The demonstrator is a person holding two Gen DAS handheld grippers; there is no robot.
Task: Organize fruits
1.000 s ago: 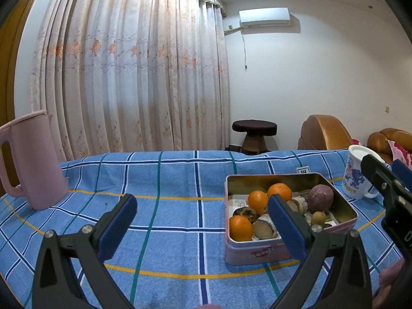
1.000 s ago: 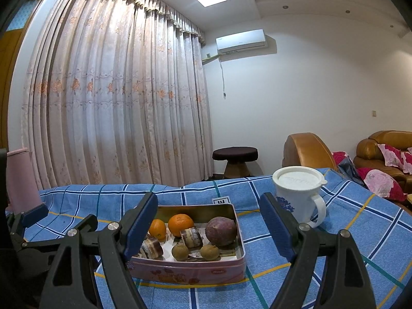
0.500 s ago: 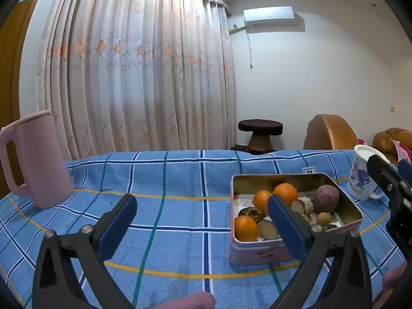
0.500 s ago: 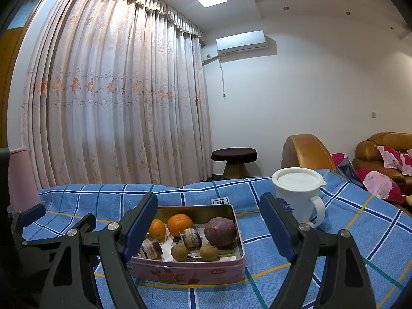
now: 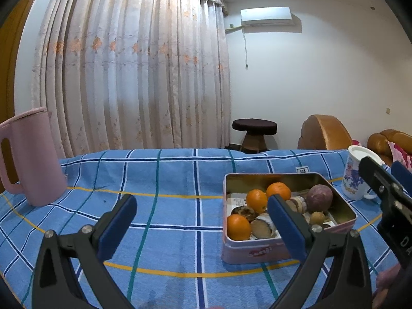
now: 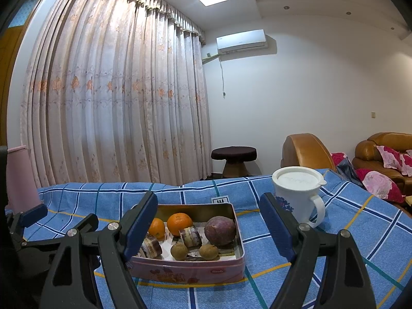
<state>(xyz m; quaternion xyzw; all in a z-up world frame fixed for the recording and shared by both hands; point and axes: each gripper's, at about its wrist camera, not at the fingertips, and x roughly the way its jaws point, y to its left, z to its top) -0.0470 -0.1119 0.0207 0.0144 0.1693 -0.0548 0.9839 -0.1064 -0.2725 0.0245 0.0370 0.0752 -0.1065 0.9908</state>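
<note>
Tin (image 6: 195,270) of fruit ahead between right gripper (image 6: 208,228) fingers; untouched

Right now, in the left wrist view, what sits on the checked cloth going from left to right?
Pink jug → open pink tin holding oranges and other food → white lidded mug, part hidden behind the right gripper at the frame's right edge.
</note>
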